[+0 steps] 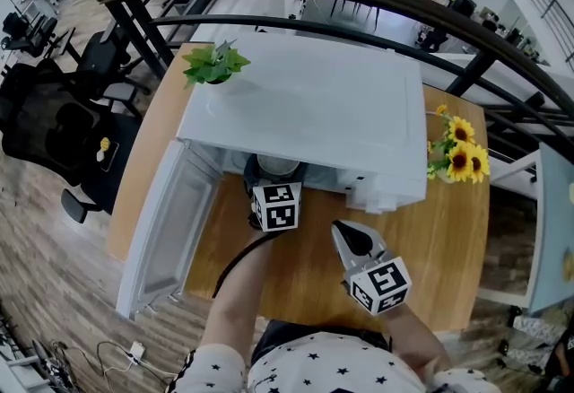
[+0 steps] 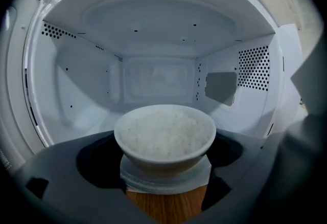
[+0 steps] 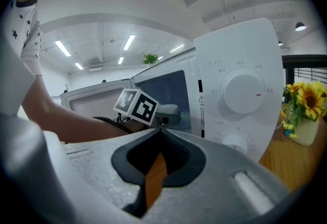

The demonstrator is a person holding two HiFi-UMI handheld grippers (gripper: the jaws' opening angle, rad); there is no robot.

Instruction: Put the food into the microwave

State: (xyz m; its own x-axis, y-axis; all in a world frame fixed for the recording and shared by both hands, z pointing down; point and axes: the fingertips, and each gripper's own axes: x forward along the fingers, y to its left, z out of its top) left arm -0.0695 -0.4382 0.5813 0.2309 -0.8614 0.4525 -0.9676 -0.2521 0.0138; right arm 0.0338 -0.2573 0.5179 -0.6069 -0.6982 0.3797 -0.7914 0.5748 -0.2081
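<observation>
A white bowl of rice [image 2: 164,138] sits between the wide dark jaws of my left gripper [image 2: 164,166], which is shut on it. The bowl is at the mouth of the white microwave [image 1: 314,104], just above its front sill, and the bare white cavity [image 2: 158,80] lies straight ahead. From the head view the left gripper [image 1: 276,171] reaches into the opening and the bowl [image 1: 278,167] shows partly under the microwave's top edge. My right gripper [image 1: 341,230] hangs over the table in front of the control panel [image 3: 240,90], shut and holding nothing.
The microwave door [image 1: 170,230] stands swung open to the left. A small green plant [image 1: 215,64] sits on the microwave's top. Sunflowers in a vase [image 1: 459,153] stand at the right on the wooden table [image 1: 448,248]. A black railing curves behind.
</observation>
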